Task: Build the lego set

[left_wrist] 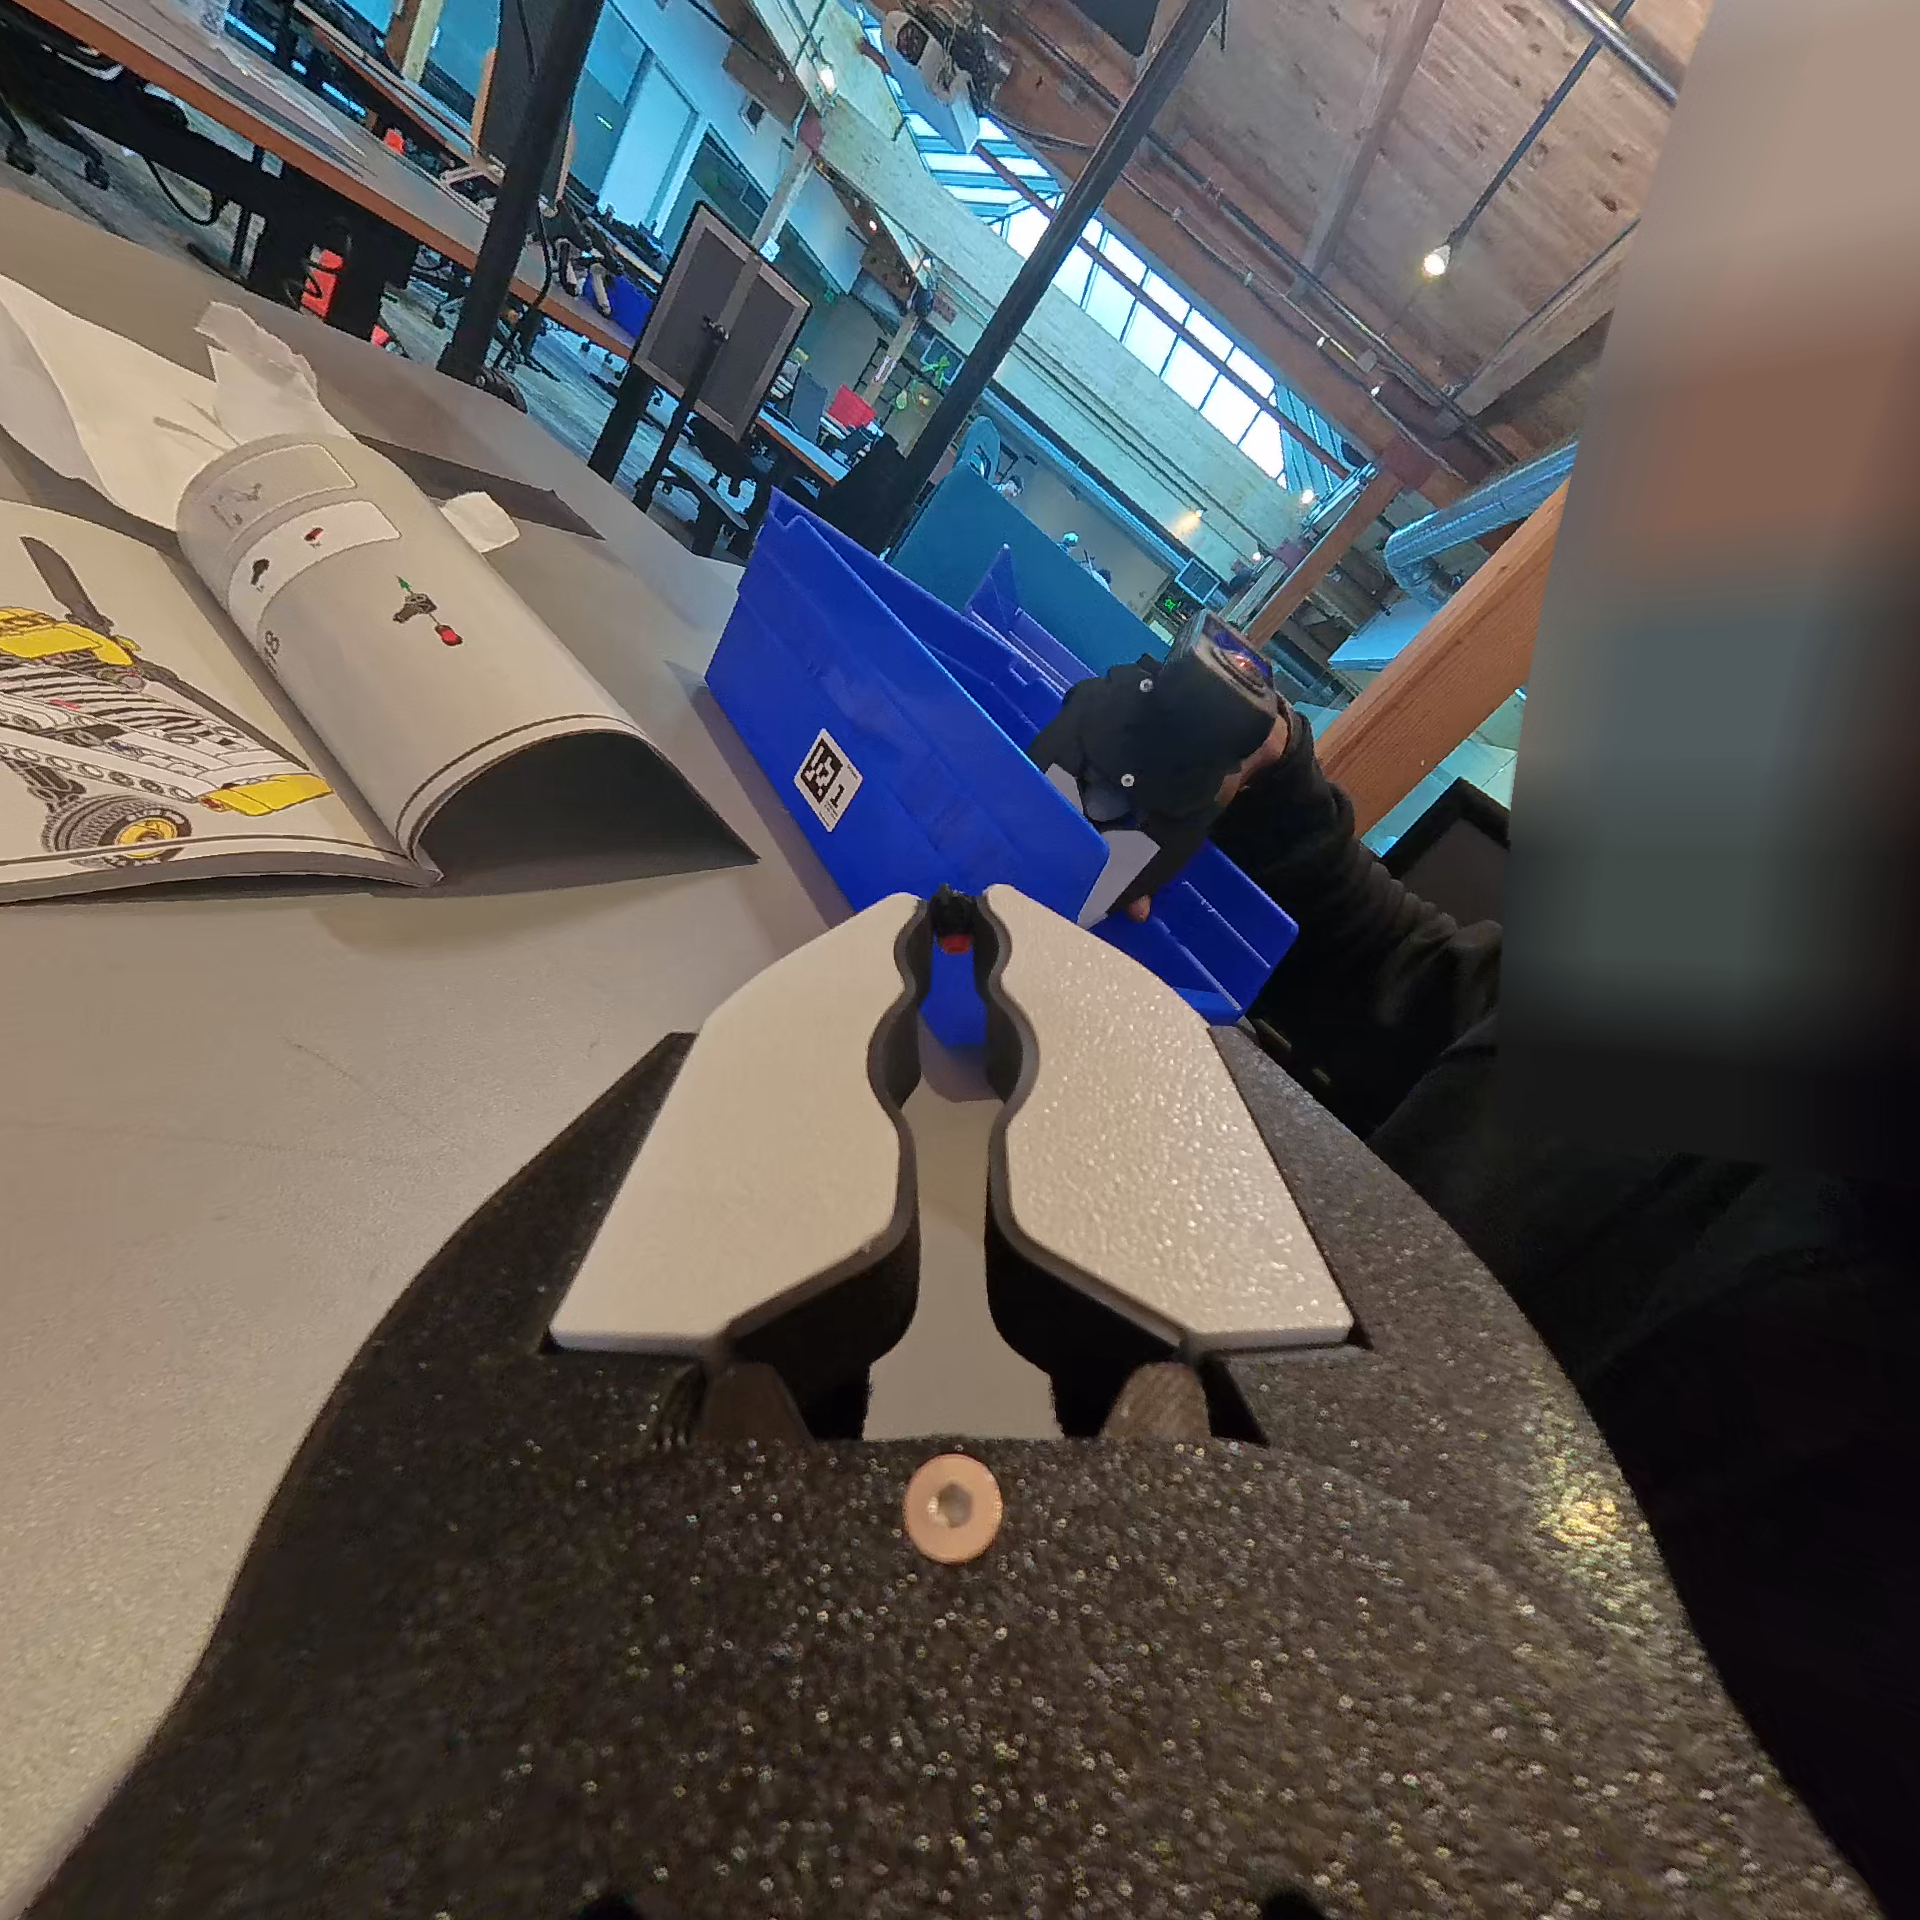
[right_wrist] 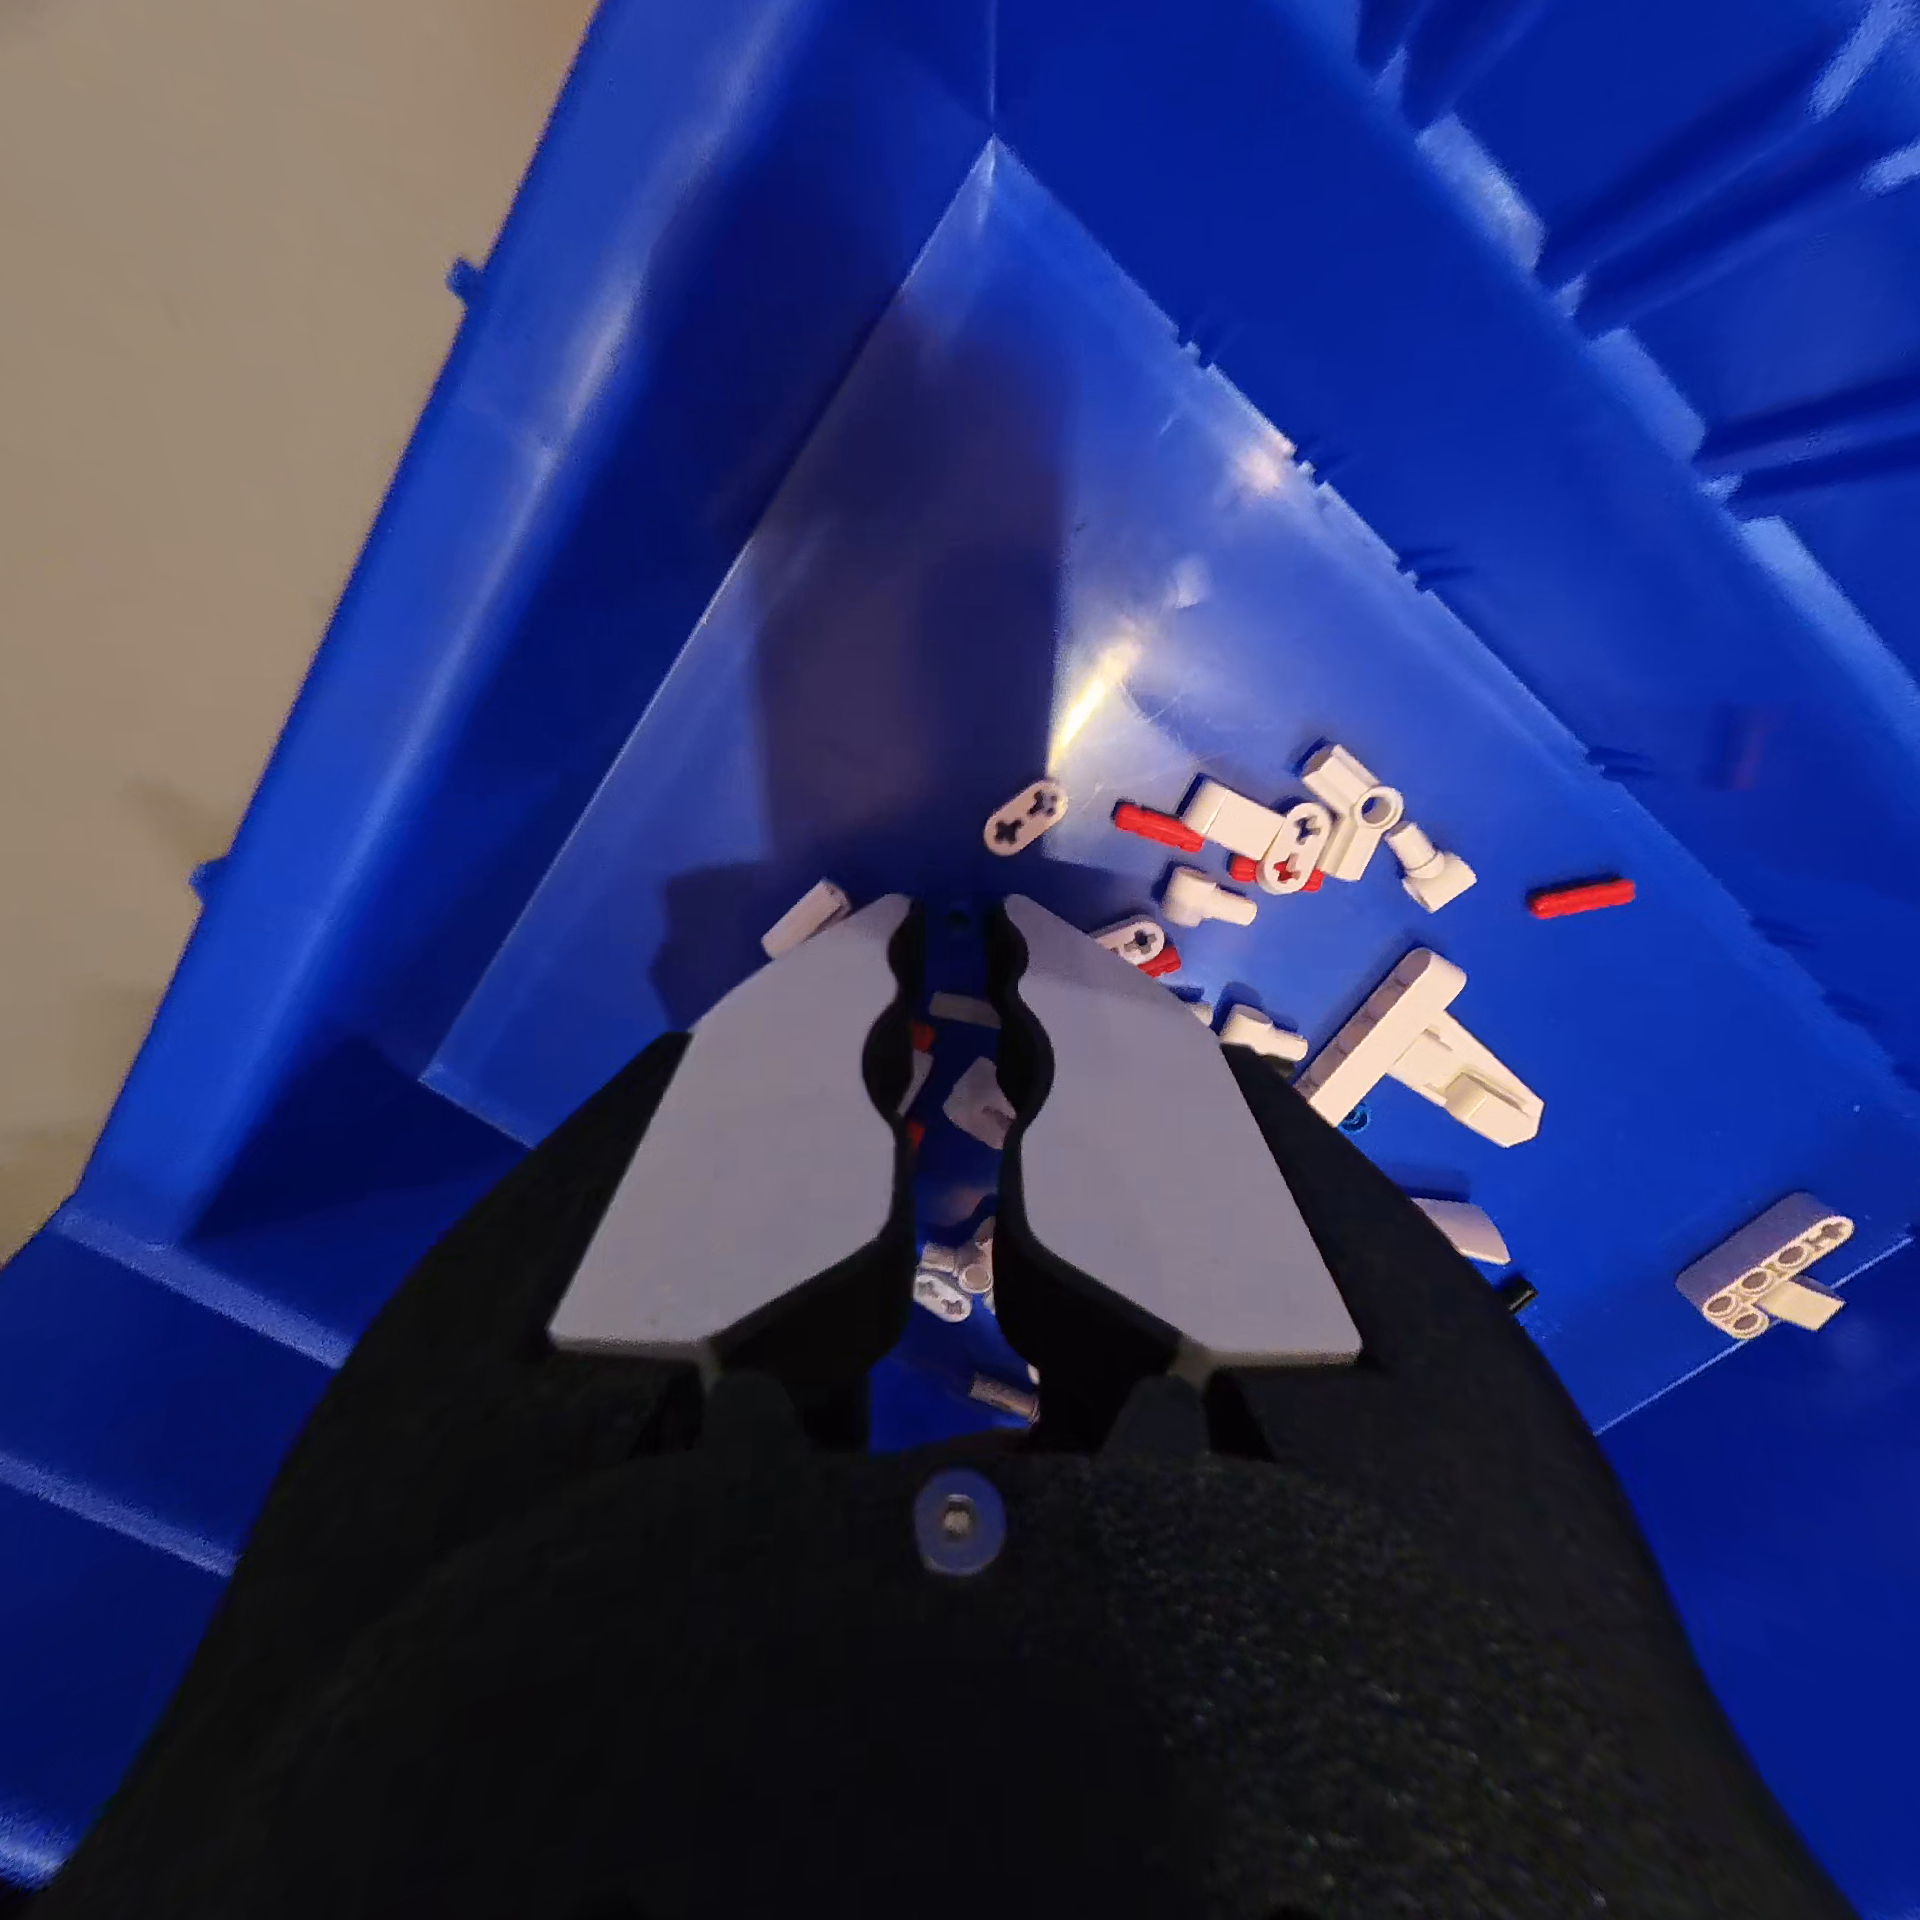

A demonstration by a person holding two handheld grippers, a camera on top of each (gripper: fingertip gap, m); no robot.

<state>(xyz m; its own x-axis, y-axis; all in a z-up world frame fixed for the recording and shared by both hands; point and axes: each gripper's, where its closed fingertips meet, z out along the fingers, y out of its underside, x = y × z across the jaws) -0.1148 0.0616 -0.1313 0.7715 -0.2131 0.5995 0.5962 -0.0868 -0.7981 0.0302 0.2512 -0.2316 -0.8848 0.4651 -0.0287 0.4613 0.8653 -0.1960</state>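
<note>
My left gripper (left_wrist: 951,914) hangs above the grey table (left_wrist: 312,1143), just short of the blue bin (left_wrist: 914,707). It is shut on a small black piece with a red part (left_wrist: 951,923), pinched at the fingertips. My right gripper (right_wrist: 956,920) reaches down into the blue bin (right_wrist: 416,623), close to its floor. A small blue piece (right_wrist: 957,923) sits between its fingertips, and the pads close on it. The right gripper also shows in the left wrist view (left_wrist: 1117,894), inside the bin, held by a dark-sleeved arm.
Several loose white pieces (right_wrist: 1413,1049) and red pins (right_wrist: 1579,896) lie on the bin floor to the right of my right fingers. An open instruction booklet (left_wrist: 312,675) lies on the table at the left. The bin's side bears a square black-and-white tag (left_wrist: 828,779). Some 25 cm of space lies between my two pairs of fingers.
</note>
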